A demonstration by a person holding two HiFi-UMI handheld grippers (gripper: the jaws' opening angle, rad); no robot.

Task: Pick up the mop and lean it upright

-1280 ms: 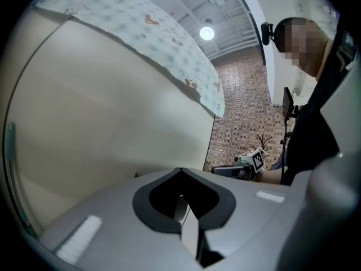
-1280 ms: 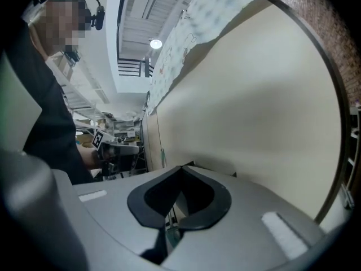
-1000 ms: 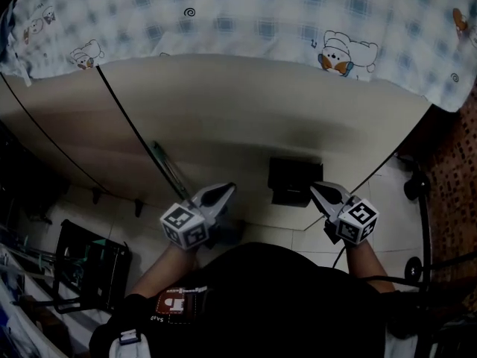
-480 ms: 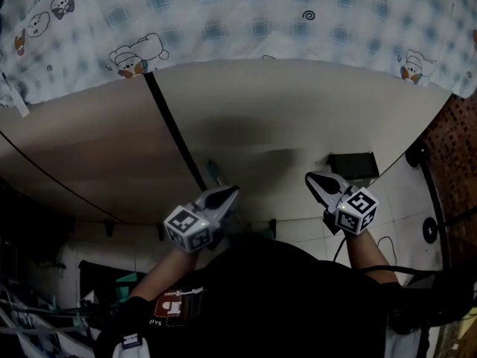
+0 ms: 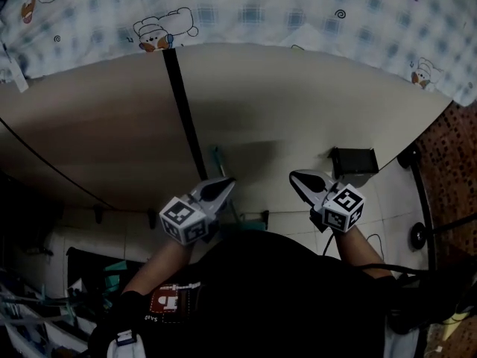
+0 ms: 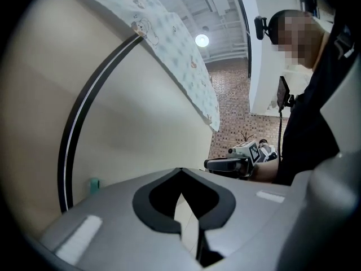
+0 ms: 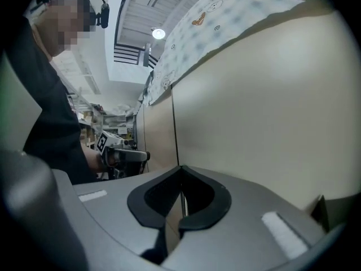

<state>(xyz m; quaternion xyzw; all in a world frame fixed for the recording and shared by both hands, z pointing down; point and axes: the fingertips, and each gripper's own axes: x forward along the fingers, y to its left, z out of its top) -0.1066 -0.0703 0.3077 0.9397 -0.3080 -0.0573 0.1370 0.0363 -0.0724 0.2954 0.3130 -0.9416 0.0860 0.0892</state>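
Observation:
A thin greenish pole (image 5: 221, 171), perhaps the mop's handle, slants along the foot of the beige panel (image 5: 283, 110), just beyond my left gripper; its lower part runs behind that gripper. A small teal bit (image 6: 94, 183) shows low by the panel in the left gripper view. My left gripper (image 5: 223, 186) is shut and holds nothing, a short way from the pole's near end. My right gripper (image 5: 297, 177) is also shut and holds nothing, level with the left and off to its right. Each gripper view shows its own jaws closed, left (image 6: 180, 171) and right (image 7: 181, 168).
A blue-checked cloth (image 5: 246, 10) drapes over the panel's top. A black seam (image 5: 182, 107) runs down the panel. A black box (image 5: 354, 160) sits on the tiled floor at right, beside a brick-patterned wall (image 5: 451, 155). A dark rack (image 5: 89, 267) stands at lower left.
The view has swung, so the panel seam, the greenish pole and the black box now sit further right in the picture. Both grippers stay shut and close together in front of the person.

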